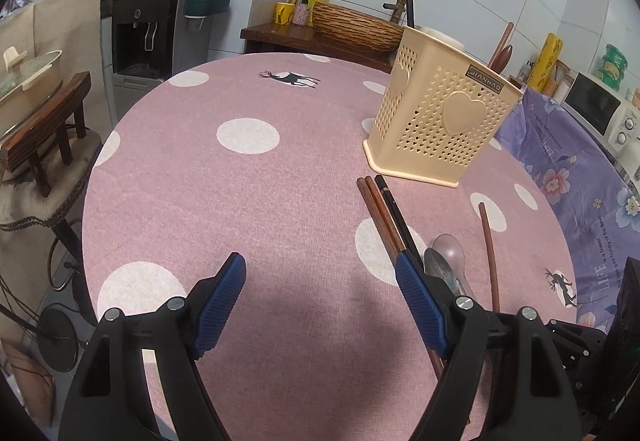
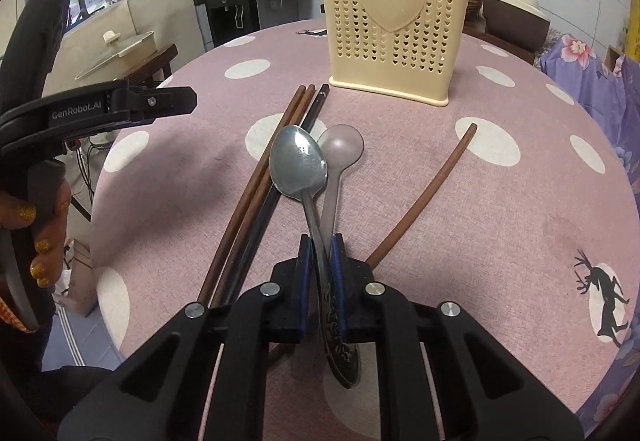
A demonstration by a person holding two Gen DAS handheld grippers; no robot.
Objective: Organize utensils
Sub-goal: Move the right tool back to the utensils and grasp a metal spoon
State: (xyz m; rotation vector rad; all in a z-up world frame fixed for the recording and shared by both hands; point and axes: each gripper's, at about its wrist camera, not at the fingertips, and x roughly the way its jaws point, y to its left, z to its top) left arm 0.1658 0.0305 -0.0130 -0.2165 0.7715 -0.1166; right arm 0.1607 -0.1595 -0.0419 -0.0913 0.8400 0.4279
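A: Tablecloth [image 2: 500,209] first, since it is the largest thing before us; pink with white dots and deer prints, spread over a round table; what stands on it?

B: We see the cream utensil holder [image 2: 394,25] upright toward the far side, perforated with small hearts and bearing a large raised heart; a dark handle and a brown wooden one rise from its top; in the left wrist view the holder [image 1: 444,121] sits to the right of centre.

A: And the loose utensils?

B: They lie in front of the holder, near us; two brown chopsticks [image 2: 256,185] side by side with a black chopstick [image 2: 316,107] touching them on the right; a single brown chopstick [image 2: 424,197] lies apart, angled off to the right.

A: Then the spoons?

B: We hold the metal spoon [image 2: 298,161] in the right gripper [image 2: 320,269]; its blue pads [image 2: 338,273] are clamped on the ornate handle, bowl pointing toward the holder; whether the bowl rests on the cloth or is raised we cannot tell; a translucent spoon [image 2: 342,147] lies just beside it, on the right, its handle running under the metal one.

A: And our left gripper [image 1: 320,301]?

B: Its jaws stand wide apart, with nothing between them; its right finger [image 1: 420,301] overlaps the brown chopsticks [image 1: 380,217] in view.
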